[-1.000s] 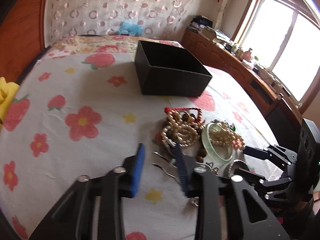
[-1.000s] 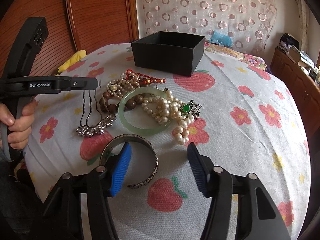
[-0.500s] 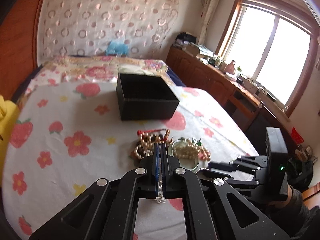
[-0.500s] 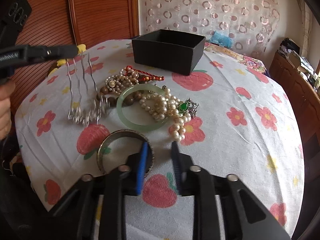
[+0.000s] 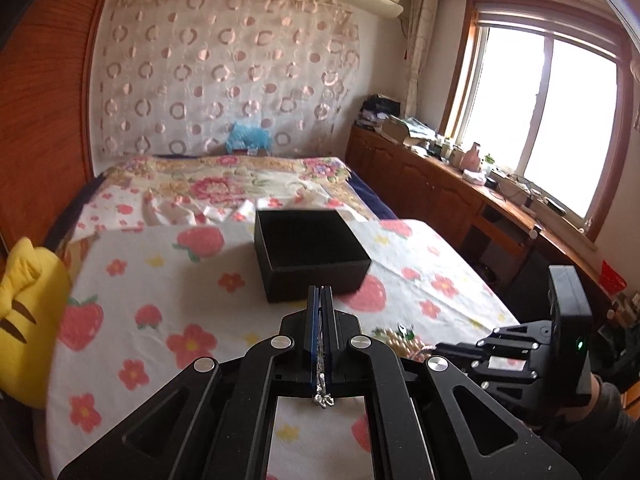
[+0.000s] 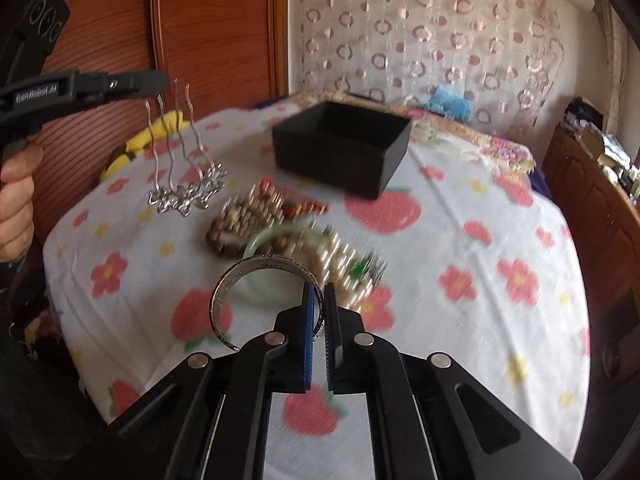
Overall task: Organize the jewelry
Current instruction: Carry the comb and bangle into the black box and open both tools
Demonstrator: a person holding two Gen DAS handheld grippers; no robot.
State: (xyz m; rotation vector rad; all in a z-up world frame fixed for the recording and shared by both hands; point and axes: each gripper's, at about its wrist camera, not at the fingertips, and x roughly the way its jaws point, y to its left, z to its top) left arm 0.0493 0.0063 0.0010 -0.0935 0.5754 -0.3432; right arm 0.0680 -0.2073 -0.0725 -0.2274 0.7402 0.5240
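The left tongs point(image 6: 158, 80), pinching the hairpin point(image 6: 182, 160), and the right tongs point(image 6: 318, 300), pinching the bangle point(image 6: 260, 272), are both facing the box point(image 6: 340, 148) straight ahead, the left nearer.

Motion blur smears the bead pile point(image 6: 276, 220) at the right wrist view's centre. In the left wrist view the fingers point(image 5: 316, 320) hide most of the hairpin point(image 5: 323, 398), and the yellow toy point(image 5: 28, 320) is cut off at nine o'clock.

Bright window point(image 5: 540, 120), wooden cabinets point(image 5: 420, 176), circle-patterned curtain point(image 5: 224, 76), floral-sheeted bed point(image 5: 224, 188)
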